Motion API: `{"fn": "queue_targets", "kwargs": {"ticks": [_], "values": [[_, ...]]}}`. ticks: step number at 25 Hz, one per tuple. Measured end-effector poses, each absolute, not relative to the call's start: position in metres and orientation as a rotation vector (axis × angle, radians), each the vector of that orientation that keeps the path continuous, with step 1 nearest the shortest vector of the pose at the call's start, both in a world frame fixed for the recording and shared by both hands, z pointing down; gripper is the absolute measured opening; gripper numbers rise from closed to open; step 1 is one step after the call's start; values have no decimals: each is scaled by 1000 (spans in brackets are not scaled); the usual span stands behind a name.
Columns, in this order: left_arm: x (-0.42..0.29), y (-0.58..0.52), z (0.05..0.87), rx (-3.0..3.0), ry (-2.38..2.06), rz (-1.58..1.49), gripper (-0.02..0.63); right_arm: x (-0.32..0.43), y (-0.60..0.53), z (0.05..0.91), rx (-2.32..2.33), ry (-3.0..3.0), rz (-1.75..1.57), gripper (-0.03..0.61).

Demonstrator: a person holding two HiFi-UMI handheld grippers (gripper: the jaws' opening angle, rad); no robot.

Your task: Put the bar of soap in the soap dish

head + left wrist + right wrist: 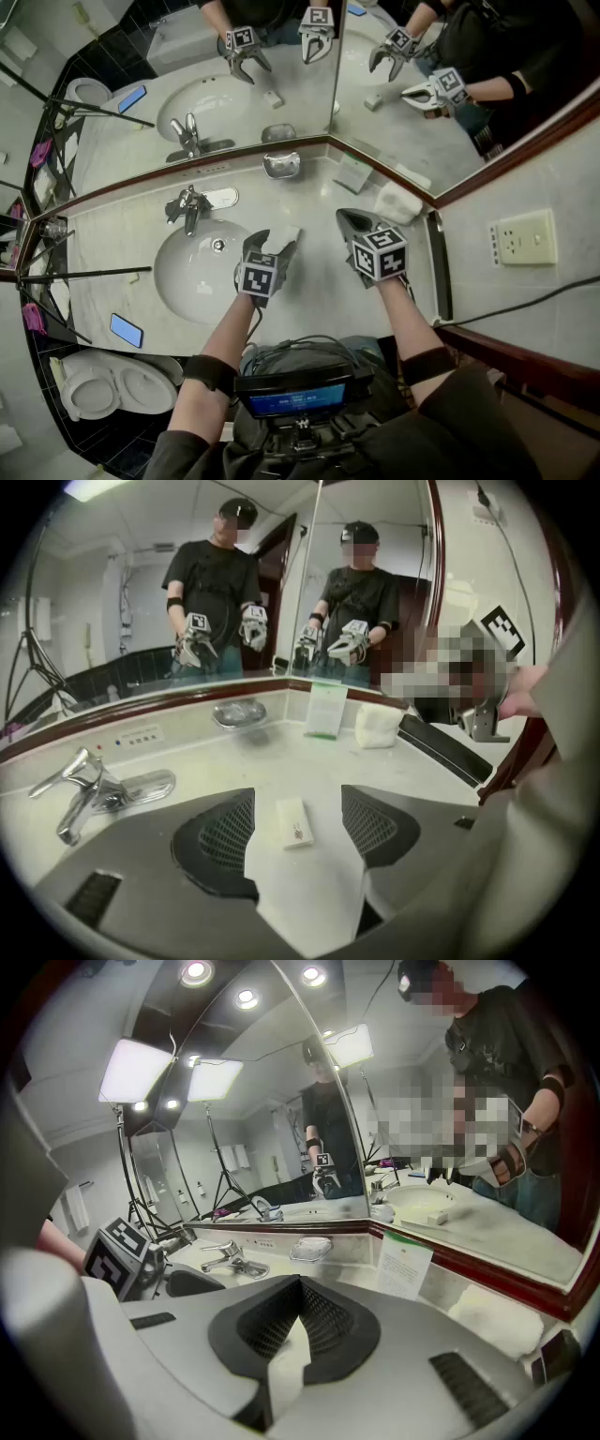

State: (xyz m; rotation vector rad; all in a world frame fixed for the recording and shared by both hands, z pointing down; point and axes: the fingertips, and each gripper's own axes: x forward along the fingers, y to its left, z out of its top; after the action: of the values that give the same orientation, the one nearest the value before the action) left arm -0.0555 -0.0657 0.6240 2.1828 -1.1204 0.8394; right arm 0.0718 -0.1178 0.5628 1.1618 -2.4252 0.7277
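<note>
Hovering with jaws wide apart, the left hand-held gripper (pixel 274 246) straddles the soap (pixel 294 821), which lies on the tabletop (pixel 319 286) right of the basin (pixel 192 267), seemingly ready to clamp. The dish (pixel 281 165) waits at the back edge. The right hand-held gripper (pixel 300 1290) idles, closed and empty.

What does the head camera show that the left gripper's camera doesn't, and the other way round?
Only the head view: the sink basin, a blue phone on the counter, the toilet and a wall socket. Only the left gripper view: the person's standing reflection in the mirror, and a clear look at the bar of soap lying flat on the counter between the open fingers of the left gripper. Both: the soap dish, the faucet, the card and the folded towel.
</note>
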Motion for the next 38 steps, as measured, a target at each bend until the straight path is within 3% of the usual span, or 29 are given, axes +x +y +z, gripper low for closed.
{"fn": "queue_targets", "kwargs": {"ticks": [3,16,17,20,21,29,38], "values": [[-46,-73,654,2128,-1076,938,314,78,-123,567,1172,-2418,735,18],[-38,-86,751,1923,-1032,1099,312,100,-127,590,1191,-2368,788,18],[-38,-87,753,1920,-1040,1105,304,101,-127,590,1189,-2365,790,18],[-41,-88,754,1917,-1073,1102,187,100,-127,591,1183,-2361,790,18],[-41,-88,753,1921,-1077,1094,183,100,-127,591,1180,-2362,789,18],[-50,-95,724,1990,-1138,1008,176,85,-125,587,1140,-2377,775,18],[-73,-114,583,2261,-1376,677,176,55,-133,554,1086,-2477,718,20]]}}
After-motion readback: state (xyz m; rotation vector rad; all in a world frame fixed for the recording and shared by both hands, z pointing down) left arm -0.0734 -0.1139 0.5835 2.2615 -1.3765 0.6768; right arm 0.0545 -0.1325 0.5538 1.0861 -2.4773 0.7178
